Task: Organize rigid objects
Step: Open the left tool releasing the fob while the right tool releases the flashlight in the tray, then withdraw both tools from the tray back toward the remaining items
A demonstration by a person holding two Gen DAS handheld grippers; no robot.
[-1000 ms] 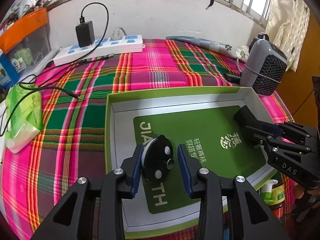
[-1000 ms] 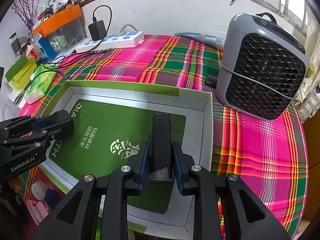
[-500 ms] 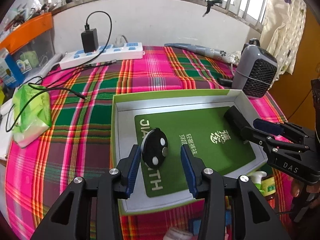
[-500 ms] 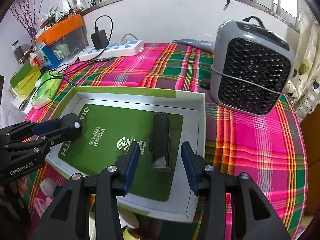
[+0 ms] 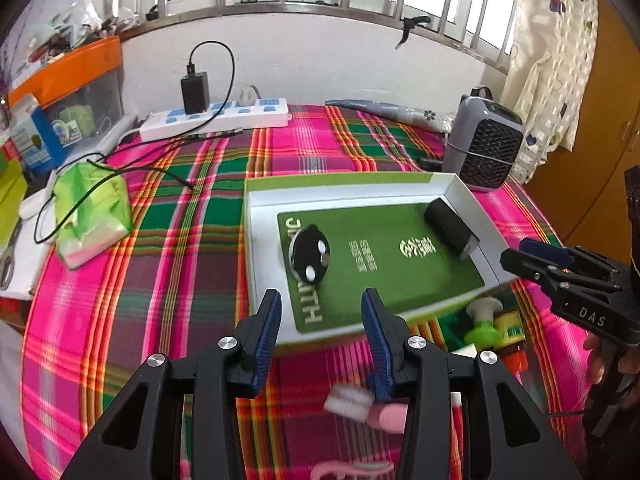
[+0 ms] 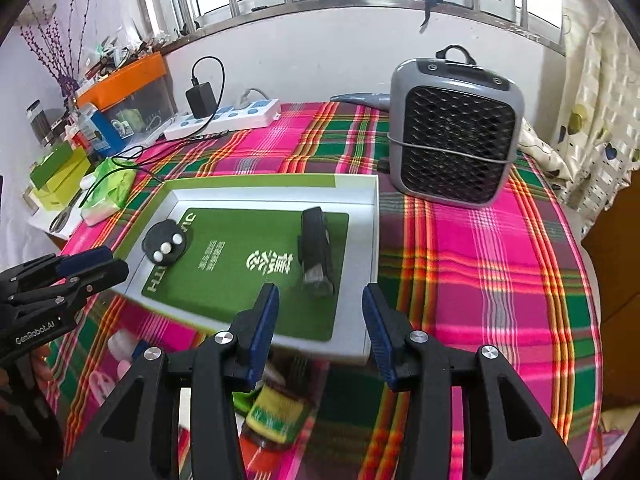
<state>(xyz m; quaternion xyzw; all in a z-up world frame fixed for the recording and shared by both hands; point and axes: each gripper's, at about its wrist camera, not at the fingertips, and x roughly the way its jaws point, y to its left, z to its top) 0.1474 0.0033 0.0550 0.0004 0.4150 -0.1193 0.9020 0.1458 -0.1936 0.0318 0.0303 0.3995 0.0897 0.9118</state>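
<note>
A shallow green-rimmed white box (image 5: 256, 240) (image 6: 374, 240) with a green card lies on the plaid cloth. In it are a round black disc with white buttons (image 5: 310, 254) (image 6: 166, 242) at the left and a long black block (image 5: 448, 226) (image 6: 316, 250) at the right. My left gripper (image 5: 320, 316) is open and empty, above the box's near edge. My right gripper (image 6: 318, 312) is open and empty, just short of the black block. A small bottle with green cap (image 5: 496, 328) (image 6: 276, 412) and a pink toothbrush (image 5: 368, 404) lie in front of the box.
A grey fan heater (image 6: 456, 132) (image 5: 484, 148) stands at the back right. A white power strip with black charger (image 5: 216, 118) (image 6: 224, 116) lies by the wall. A green tissue pack (image 5: 90, 208) (image 6: 108, 188) and a black cable lie left of the box.
Both grippers have opened, let go of the disc and the block in the box, and drawn back and up from them.
</note>
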